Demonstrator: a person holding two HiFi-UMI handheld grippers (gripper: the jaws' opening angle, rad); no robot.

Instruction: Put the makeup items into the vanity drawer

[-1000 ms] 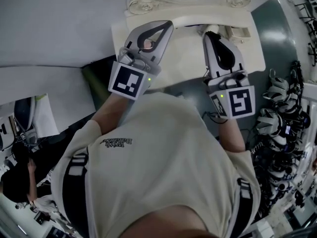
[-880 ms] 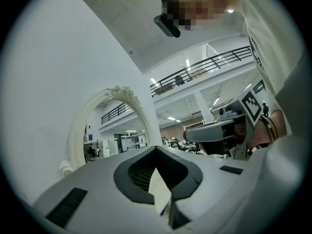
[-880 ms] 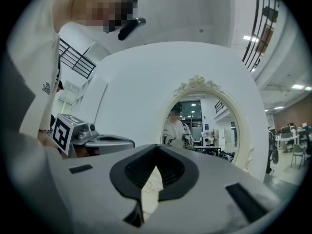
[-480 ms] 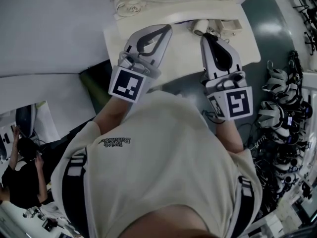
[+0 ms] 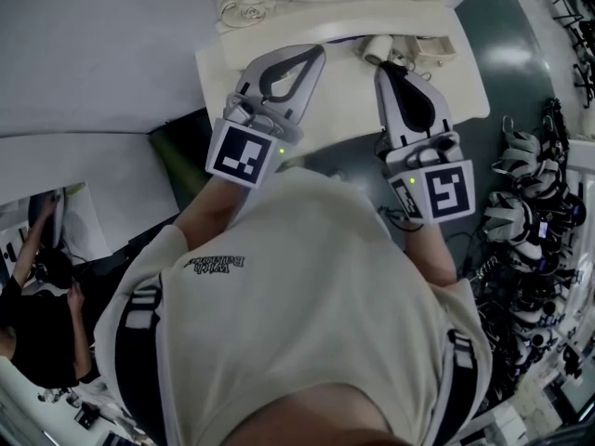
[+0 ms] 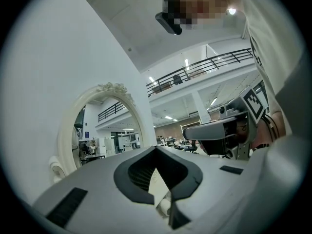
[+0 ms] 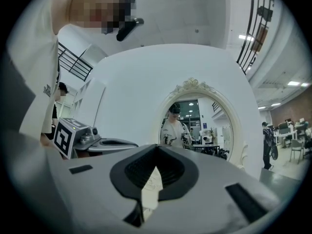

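In the head view both grippers are held side by side over the white vanity top [image 5: 349, 86], in front of the ornate mirror frame [image 5: 244, 7]. My left gripper [image 5: 318, 50] is shut with nothing between its jaws. My right gripper [image 5: 381, 67] is also shut and holds nothing. A small white makeup item [image 5: 376, 49] lies just beyond the right gripper's tip, and more small items [image 5: 433, 48] lie to its right. The left gripper view shows its closed jaws [image 6: 156, 148] and the mirror [image 6: 100, 130]. The right gripper view shows its closed jaws [image 7: 157, 146] pointing at the mirror [image 7: 200, 126]. No drawer is in view.
The person's torso fills the lower head view. A white wall [image 5: 93, 54] stands to the left. A rack of headsets and cables [image 5: 525, 221] lines the right side. Grey-green floor [image 5: 521, 45] lies right of the vanity. Another person [image 5: 37, 323] is at the lower left.
The view has shifted a little, bringing the small items on the vanity top into sight. Both grippers stay shut and sit slightly nearer the mirror than a second ago.
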